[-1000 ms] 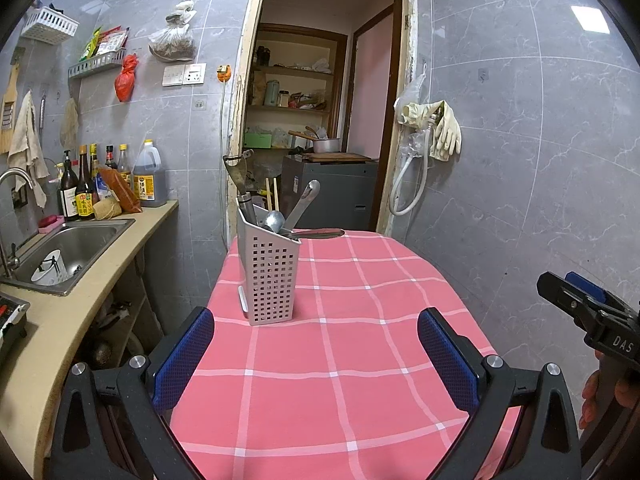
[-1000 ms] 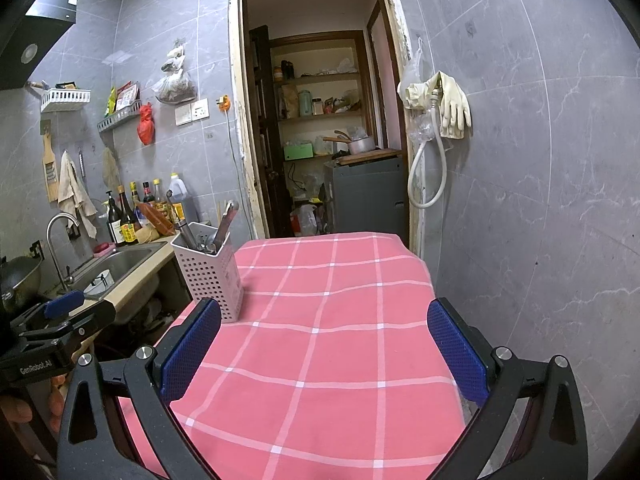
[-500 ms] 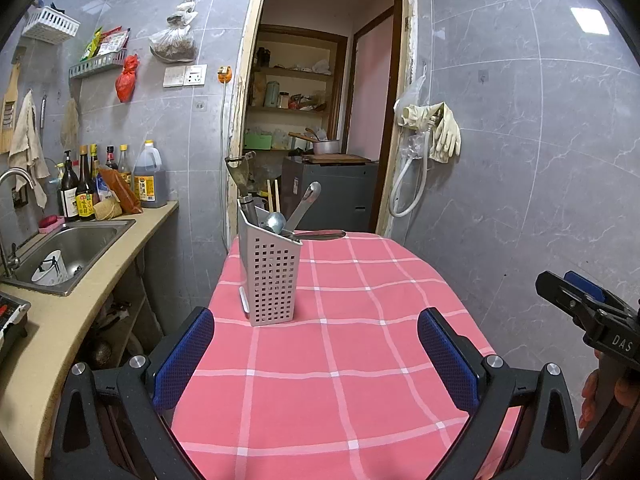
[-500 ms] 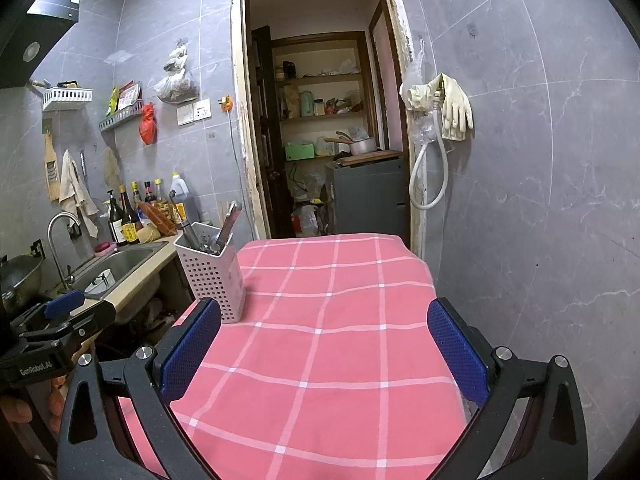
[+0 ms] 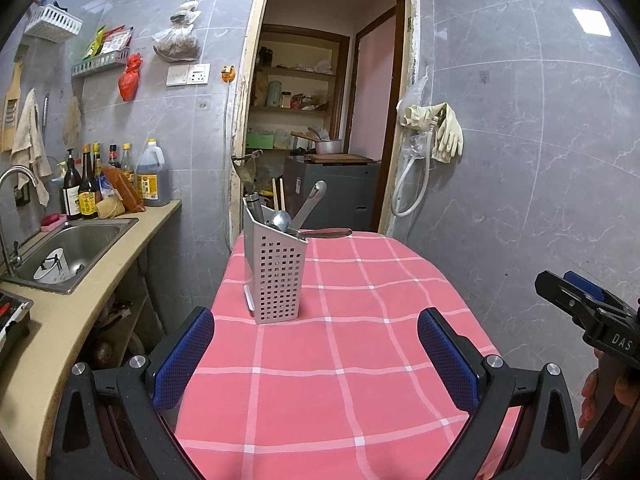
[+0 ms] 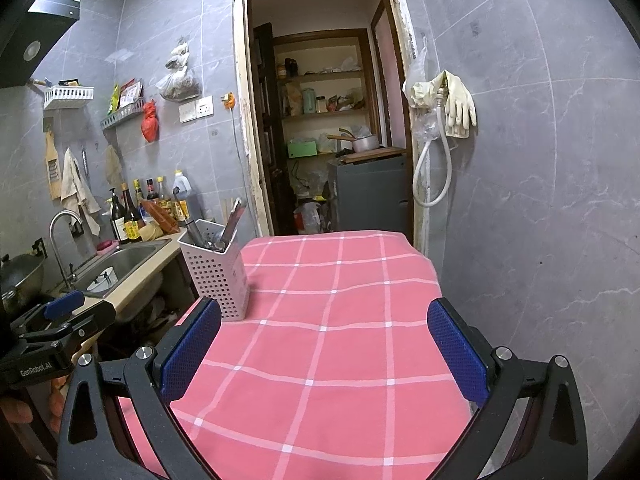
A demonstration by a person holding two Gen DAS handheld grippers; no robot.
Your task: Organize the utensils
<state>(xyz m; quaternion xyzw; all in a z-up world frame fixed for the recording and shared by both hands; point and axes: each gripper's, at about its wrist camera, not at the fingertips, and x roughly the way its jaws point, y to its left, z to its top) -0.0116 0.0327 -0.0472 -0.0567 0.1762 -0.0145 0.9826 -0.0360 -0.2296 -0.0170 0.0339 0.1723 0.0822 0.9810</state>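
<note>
A perforated white utensil holder (image 5: 275, 276) (image 6: 216, 268) stands upright on the left part of the pink checked tablecloth (image 5: 352, 344) (image 6: 332, 320). Several metal utensils (image 5: 294, 214) stick out of it: a spoon, a spatula, a peeler, chopsticks. One knife-like piece (image 5: 326, 233) pokes sideways over its rim. My left gripper (image 5: 316, 356) is open, held back from the holder near the table's front. My right gripper (image 6: 324, 354) is open too, with nothing between its blue pads, the holder off to its front left.
A counter with a steel sink (image 5: 68, 250) and bottles (image 5: 86, 188) runs along the left. An open doorway (image 5: 320, 120) with shelves lies behind the table. Rubber gloves and a hose (image 5: 434, 140) hang on the right wall. A hand (image 5: 600, 392) holds the other gripper at right.
Both views drift slightly; the holder sits a touch nearer the centre in the left wrist view. Both grippers stay open and nothing was picked up.
</note>
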